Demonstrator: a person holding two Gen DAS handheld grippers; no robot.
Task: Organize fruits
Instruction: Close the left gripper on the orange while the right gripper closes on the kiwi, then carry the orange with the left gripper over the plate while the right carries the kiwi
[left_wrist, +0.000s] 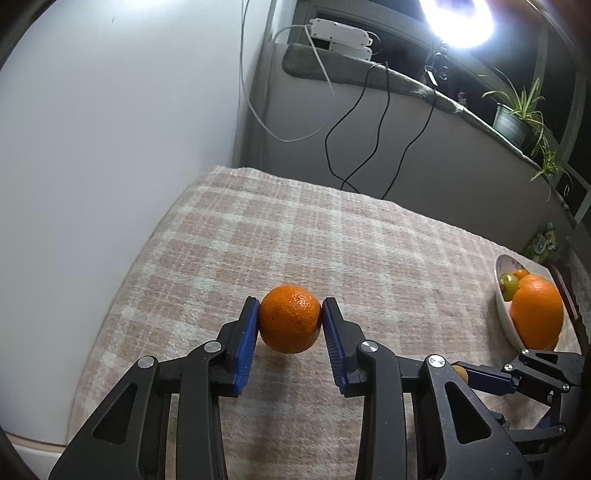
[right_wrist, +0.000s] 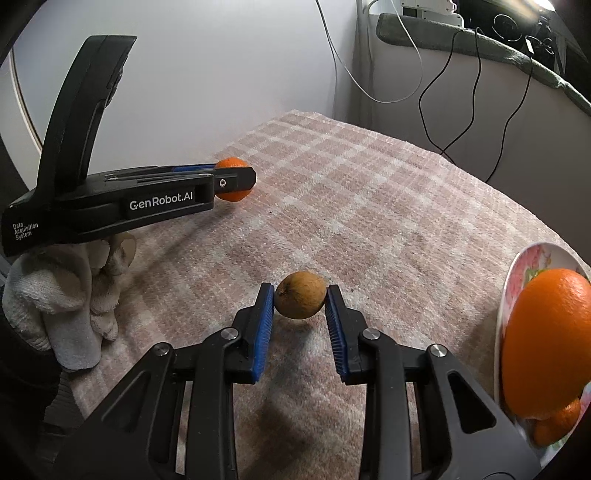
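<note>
Between the blue pads of my left gripper, at the lower centre of the left wrist view, sits a mandarin, pinched on both sides and held just above the checked cloth that covers the counter. Its shadow lies on the cloth right under it. At the right edge of that frame a white bowl rests on the cloth, holding a large orange, a green fruit and a smaller orange fruit behind them. My right gripper shows in the lower right corner of the same view, with a brownish fruit just visible at its tips.

From the right wrist view, my right gripper is clamped on a small brown fruit at the lower centre, both pads touching its sides, the fruit lifted slightly off the cloth. At the left middle of this frame my left gripper appears side-on, closed around the mandarin. My left hand wears a white glove, seen at the lower left. The flowered bowl with the large orange fills the right edge, and another small orange fruit lies under it.
</note>
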